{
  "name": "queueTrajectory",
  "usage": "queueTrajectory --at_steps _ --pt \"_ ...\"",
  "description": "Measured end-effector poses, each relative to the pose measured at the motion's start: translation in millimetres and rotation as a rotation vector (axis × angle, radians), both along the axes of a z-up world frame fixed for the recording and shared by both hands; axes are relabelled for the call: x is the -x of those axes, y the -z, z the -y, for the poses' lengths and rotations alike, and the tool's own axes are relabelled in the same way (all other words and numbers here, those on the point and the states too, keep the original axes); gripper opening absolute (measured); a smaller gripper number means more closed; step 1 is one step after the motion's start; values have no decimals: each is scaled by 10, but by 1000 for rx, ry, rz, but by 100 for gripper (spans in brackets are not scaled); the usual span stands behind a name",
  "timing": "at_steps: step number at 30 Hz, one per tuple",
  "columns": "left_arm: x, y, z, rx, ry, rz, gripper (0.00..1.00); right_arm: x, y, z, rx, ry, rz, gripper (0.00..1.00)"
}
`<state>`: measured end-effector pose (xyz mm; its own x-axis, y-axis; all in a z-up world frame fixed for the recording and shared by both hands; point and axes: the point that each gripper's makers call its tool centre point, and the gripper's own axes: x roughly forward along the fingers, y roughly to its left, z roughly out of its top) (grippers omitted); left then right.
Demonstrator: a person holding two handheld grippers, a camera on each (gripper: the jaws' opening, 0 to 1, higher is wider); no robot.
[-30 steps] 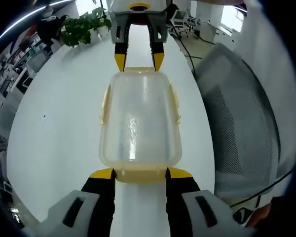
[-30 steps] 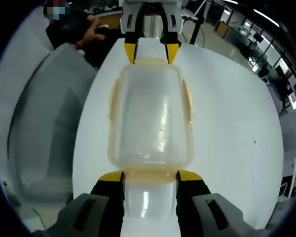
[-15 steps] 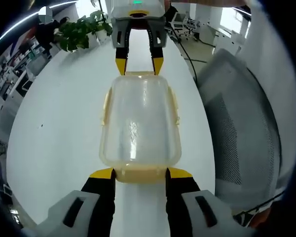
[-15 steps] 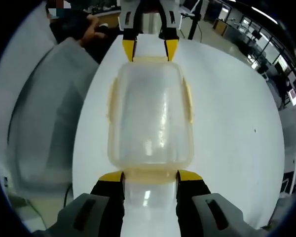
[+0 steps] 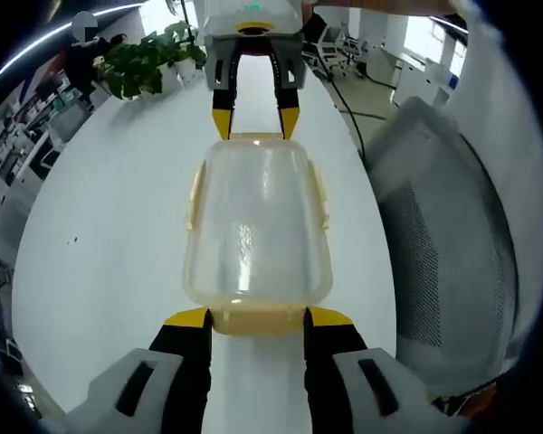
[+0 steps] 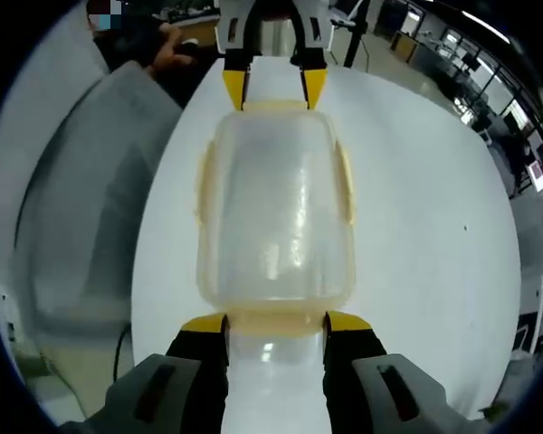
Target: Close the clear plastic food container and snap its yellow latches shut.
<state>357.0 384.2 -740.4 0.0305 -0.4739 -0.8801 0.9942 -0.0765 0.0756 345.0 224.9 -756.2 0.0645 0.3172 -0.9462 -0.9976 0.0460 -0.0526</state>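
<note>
Left tool: two black jaws capped with yellow tips, each rising from a pale grey moulded housing with a dark oblong slot set into it. Right tool: the same build, black jaws, yellow caps, grey shoulders with slotted recesses. Seen from the left gripper view, the right tool shows a white-grey body above slim black fingers ending in yellow pads (a small green light glows on its top edge).

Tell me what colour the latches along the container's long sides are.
Pale yellow: the side latches on the clear container, clearest in the right gripper view.
</note>
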Motion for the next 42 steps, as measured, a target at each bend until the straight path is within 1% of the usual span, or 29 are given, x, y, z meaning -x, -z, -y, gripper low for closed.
queueTrajectory --at_steps 16,24,36,42 --pt "18 -4 289 38 4 -8 39 18 7 289 30 9 -5 39" --pt "-8 -15 408 45 9 -5 39 -9 9 409 41 15 -7 39" --pt "-15 30 646 55 16 -9 39 0 78 648 61 29 -26 39" --pt "-9 28 705 61 17 -12 39 4 82 719 65 31 -30 39"
